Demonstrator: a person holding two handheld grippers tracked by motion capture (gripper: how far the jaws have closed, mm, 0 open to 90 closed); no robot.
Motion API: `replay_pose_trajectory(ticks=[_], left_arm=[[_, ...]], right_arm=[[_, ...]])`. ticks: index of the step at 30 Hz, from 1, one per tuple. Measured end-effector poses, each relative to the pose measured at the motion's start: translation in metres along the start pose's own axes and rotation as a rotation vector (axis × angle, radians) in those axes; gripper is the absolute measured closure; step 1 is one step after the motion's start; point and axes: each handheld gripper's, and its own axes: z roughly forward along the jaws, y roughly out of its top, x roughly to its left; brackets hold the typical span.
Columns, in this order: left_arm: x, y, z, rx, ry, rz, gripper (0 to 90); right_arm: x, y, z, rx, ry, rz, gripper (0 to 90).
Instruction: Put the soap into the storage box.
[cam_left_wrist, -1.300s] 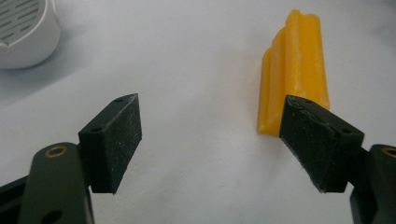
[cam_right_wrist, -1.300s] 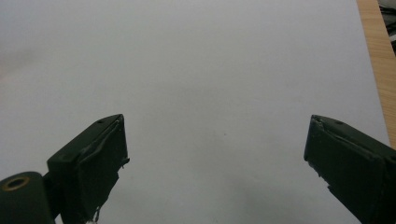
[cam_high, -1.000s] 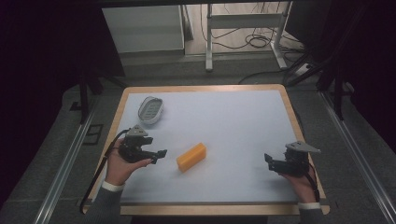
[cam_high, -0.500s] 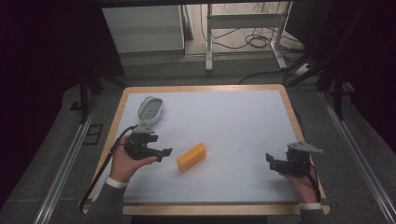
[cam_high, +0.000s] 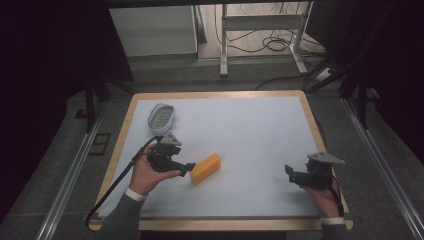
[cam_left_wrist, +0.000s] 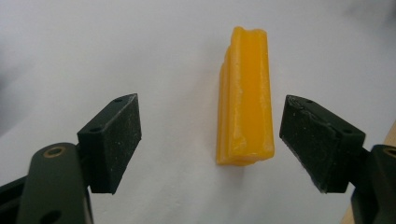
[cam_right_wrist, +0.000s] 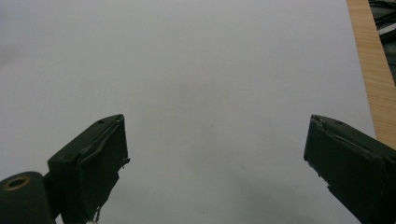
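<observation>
A yellow-orange soap bar (cam_high: 205, 168) lies on the white table cover, left of centre. My left gripper (cam_high: 188, 169) is right at its near end, open; in the left gripper view the soap bar (cam_left_wrist: 246, 96) lies lengthwise just ahead of the gap between the two jaws, nearer the right jaw, and my left gripper (cam_left_wrist: 210, 140) touches nothing. A grey oval soap dish (cam_high: 161, 116) sits empty at the back left. My right gripper (cam_high: 289, 173) rests near the front right, open, and in its own view my right gripper (cam_right_wrist: 215, 154) has bare white cover between its jaws.
The white cover (cam_high: 240, 135) spans the wooden table (cam_high: 215, 94), whose edge strip (cam_right_wrist: 371, 65) runs along the right of the right gripper view. A black cable (cam_high: 112, 187) trails from the left gripper over the front left edge. Table legs and cables stand on the floor behind.
The left hand has carried its gripper right and slightly forward, up to the soap bar's near end. The right gripper has stayed nearly still.
</observation>
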Motion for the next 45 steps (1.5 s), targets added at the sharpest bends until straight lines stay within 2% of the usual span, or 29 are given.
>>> replay_pose_trajectory(ticks=[3, 9, 13, 15, 19, 22, 24, 26, 27, 31, 33, 36, 39, 44, 45], left_arm=[[-0.003, 0.002, 0.007, 0.010, -0.008, -0.006, 21.9], [-0.011, 0.009, 0.021, 0.053, -0.014, 0.022, 22.1], [-0.014, 0.011, 0.024, 0.053, -0.021, 0.013, 22.3], [-0.016, 0.012, 0.027, 0.067, -0.009, 0.024, 22.4], [-0.021, 0.017, 0.033, 0.084, -0.014, 0.038, 22.7], [-0.024, 0.019, 0.036, 0.084, -0.016, 0.031, 24.1], [-0.028, 0.021, 0.038, 0.101, 0.008, 0.055, 24.4], [-0.031, 0.023, 0.043, 0.110, -0.005, 0.058, 25.3], [-0.032, 0.025, 0.046, 0.118, 0.003, 0.065, 26.5], [-0.029, 0.026, 0.052, 0.131, -0.010, 0.050, 28.9], [-0.029, 0.025, 0.058, 0.143, -0.014, 0.045, 35.1], [-0.028, 0.024, 0.065, 0.162, -0.018, 0.042, 39.6], [-0.029, 0.023, 0.068, 0.153, 0.000, 0.049, 50.7], [-0.030, 0.020, 0.076, 0.178, -0.016, 0.049, 54.7], [-0.030, 0.020, 0.077, 0.182, -0.012, 0.053, 59.0]], right_arm=[[0.000, 0.000, 0.000, 0.003, 0.000, 0.001, 6.2], [-0.001, -0.001, 0.001, 0.004, -0.003, 0.007, 6.2], [-0.001, -0.001, 0.001, 0.007, -0.004, 0.008, 6.2], [-0.002, -0.001, 0.001, 0.007, -0.005, 0.008, 6.2], [-0.002, -0.001, 0.002, 0.011, -0.002, 0.009, 6.2], [-0.002, -0.002, 0.002, 0.010, -0.003, 0.008, 6.2], [-0.002, -0.001, 0.001, 0.009, -0.003, 0.008, 6.2], [-0.002, -0.001, 0.002, 0.010, -0.005, 0.008, 6.2], [-0.002, -0.002, 0.002, 0.014, -0.004, 0.007, 6.2], [-0.003, -0.002, 0.002, 0.013, -0.005, 0.005, 6.2], [-0.003, -0.002, 0.002, 0.014, -0.012, 0.009, 6.2], [-0.003, -0.003, 0.003, 0.017, -0.011, 0.008, 6.2], [-0.002, -0.003, 0.003, 0.018, -0.012, 0.005, 6.2], [-0.001, -0.003, 0.003, 0.020, -0.018, -0.005, 6.2], [0.000, -0.002, 0.003, 0.021, -0.019, -0.010, 6.2]])
